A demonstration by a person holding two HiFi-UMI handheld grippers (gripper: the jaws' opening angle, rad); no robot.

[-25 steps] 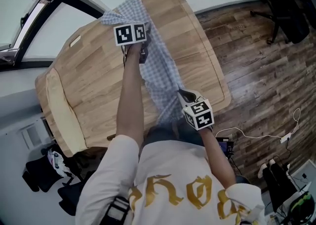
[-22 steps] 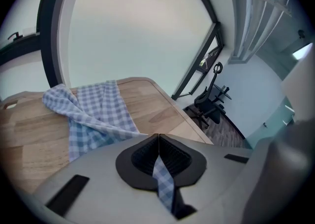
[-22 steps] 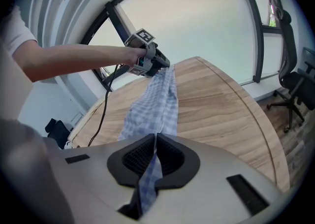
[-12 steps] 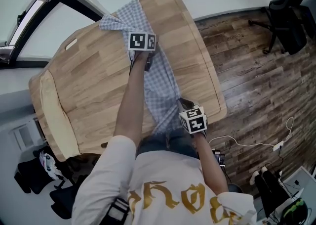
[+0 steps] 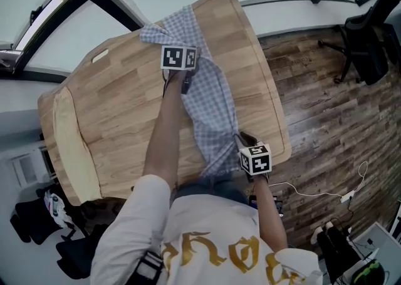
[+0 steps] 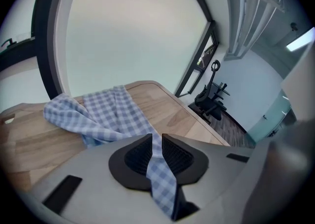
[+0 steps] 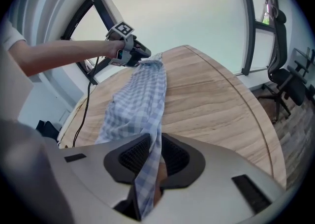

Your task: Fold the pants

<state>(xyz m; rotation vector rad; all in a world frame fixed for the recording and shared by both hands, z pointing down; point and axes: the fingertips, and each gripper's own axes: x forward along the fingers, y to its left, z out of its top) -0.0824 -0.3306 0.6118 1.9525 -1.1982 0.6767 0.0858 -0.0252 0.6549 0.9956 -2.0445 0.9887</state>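
Our left gripper (image 6: pixel 156 149) clamps the checked pants (image 5: pixel 210 99), which stretch across the table (image 5: pixel 113 108) from 12 toward 5 o'clock. Our right gripper (image 7: pixel 153 151) has just been opening, with cloth between its slackened jaws. We judge that end may slide off the table's 5 o'clock edge.

Setting: an office-like workroom. You stand at a large pale wooden table (image 5: pixel 113 111) with rounded corners, set on a dark plank floor (image 5: pixel 319 102). Tall windows (image 7: pixel 187 16) in dark frames run along the wall beyond the table. A black swivel chair (image 5: pixel 366 46) stands near the far wall. A white power strip (image 5: pixel 346 197) with its cable lies on the floor to your right, and dark bags or clothing (image 5: pixel 31 221), which one is unclear, sit at your left.
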